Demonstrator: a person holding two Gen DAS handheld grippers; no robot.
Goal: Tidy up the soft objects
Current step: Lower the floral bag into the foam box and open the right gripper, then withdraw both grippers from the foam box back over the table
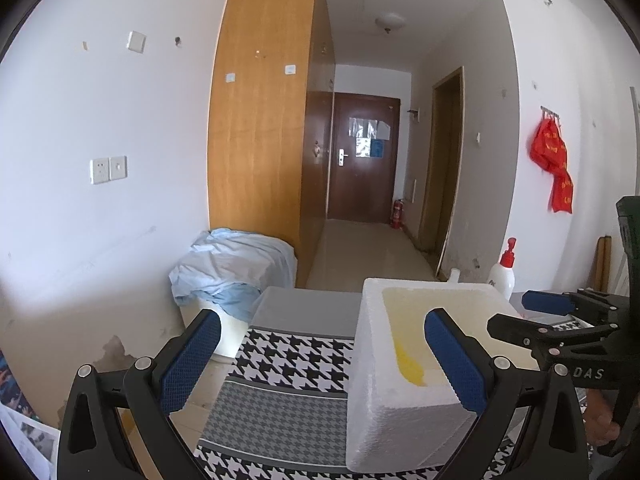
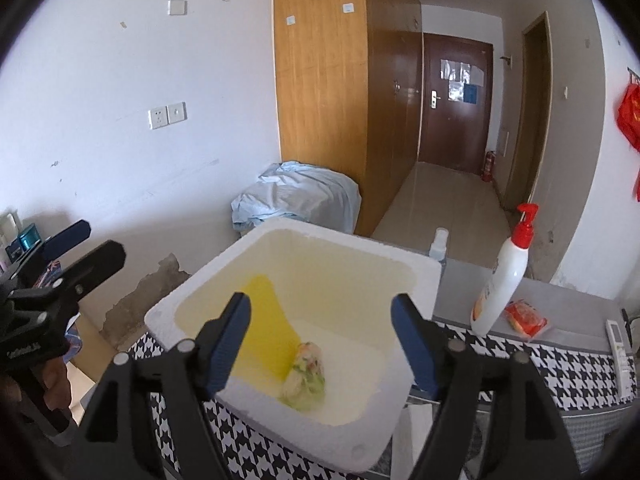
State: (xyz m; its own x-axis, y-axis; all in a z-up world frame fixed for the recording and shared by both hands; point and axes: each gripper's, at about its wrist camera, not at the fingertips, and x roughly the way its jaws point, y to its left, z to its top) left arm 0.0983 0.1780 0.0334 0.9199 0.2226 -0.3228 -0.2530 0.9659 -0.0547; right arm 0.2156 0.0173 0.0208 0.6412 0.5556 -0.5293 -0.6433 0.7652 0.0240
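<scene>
Right wrist view, as we log it: white foam box (image 2: 280,312) on the houndstooth-covered counter (image 2: 580,364); inside on its floor, a yellow cloth (image 2: 266,332) and, touching it, a small bundled soft item (image 2: 306,376) in pale green and orange. Our right gripper (image 2: 320,340) hovers above the box, fingers spread apart with nothing between them. Our left gripper (image 1: 320,360) beside the box, fingers likewise apart, holding nothing. Also noted: lotion bottle (image 2: 504,280), orange packet (image 2: 526,318), remote (image 2: 618,344).
</scene>
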